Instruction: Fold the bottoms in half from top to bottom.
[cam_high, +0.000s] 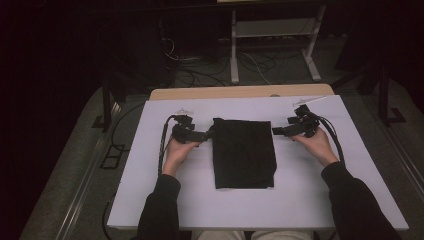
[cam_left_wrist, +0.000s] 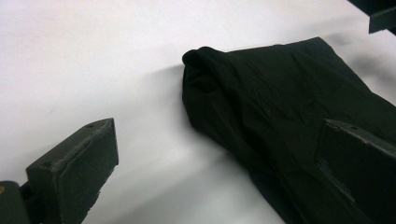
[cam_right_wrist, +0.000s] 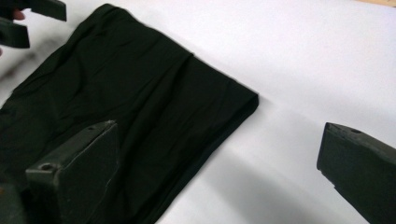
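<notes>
Lying across the middle of the white table (cam_high: 150, 200), the black cloth (cam_high: 244, 152) is the biggest thing here, and it already sits as a neat upright rectangle, folded into layers with fairly straight edges. From where I stand, the folding looks mostly done: the bundle is compact, flat on the white surface, and nothing is holding it.

Next come the person's 2 arms in dark sleeves, reaching in from the near edge, 1 on each side of the cloth. The left gripper (cam_high: 206, 135) points at the cloth's far left corner, its tip just beside or maybe touching the fabric; I cannot tell which from above. The right gripper (cam_high: 278, 131) sits just off the far right corner, a sliver of white showing between.

Both pairs of jaws stand wide apart with nothing clamped in them. In the left gripper view the near corner of the cloth (cam_left_wrist: 280, 107) is bunched into a small rumpled hump rather than lying flat. In the right gripper view the cloth (cam_right_wrist: 140, 102) shows a crisp folded corner.

What seems left, by my reckoning, is either smoothing that lumpy left corner or taking 1 more fold.
</notes>
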